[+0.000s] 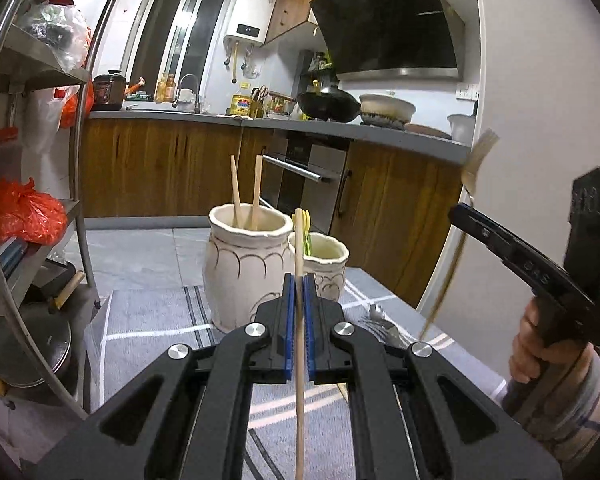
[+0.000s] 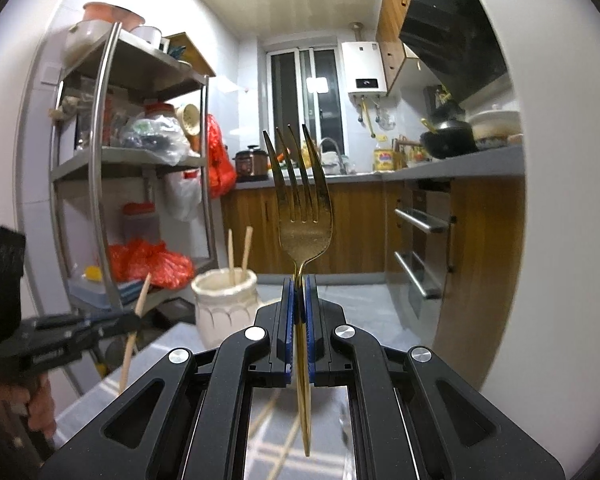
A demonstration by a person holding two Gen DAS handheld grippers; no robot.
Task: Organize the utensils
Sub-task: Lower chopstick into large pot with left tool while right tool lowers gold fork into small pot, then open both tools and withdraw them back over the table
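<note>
My left gripper (image 1: 299,280) is shut on a wooden chopstick (image 1: 299,240) held upright, just in front of two cream ceramic jars. The large jar (image 1: 244,272) holds two chopsticks (image 1: 236,196). The small jar (image 1: 326,268) beside it holds green and yellow utensils (image 1: 307,228). My right gripper (image 2: 299,282) is shut on a gold fork (image 2: 302,204), tines up; it also shows at the right in the left wrist view (image 1: 466,200). The large jar (image 2: 225,304) and my left gripper (image 2: 134,318) with its chopstick (image 2: 134,332) show in the right wrist view.
The jars stand on a grey striped cloth (image 1: 148,320) on the table. Metal spoons (image 1: 380,320) lie on the cloth right of the small jar. A steel shelf rack (image 1: 32,160) with red bags stands at the left. Kitchen cabinets and an oven (image 1: 308,176) are behind.
</note>
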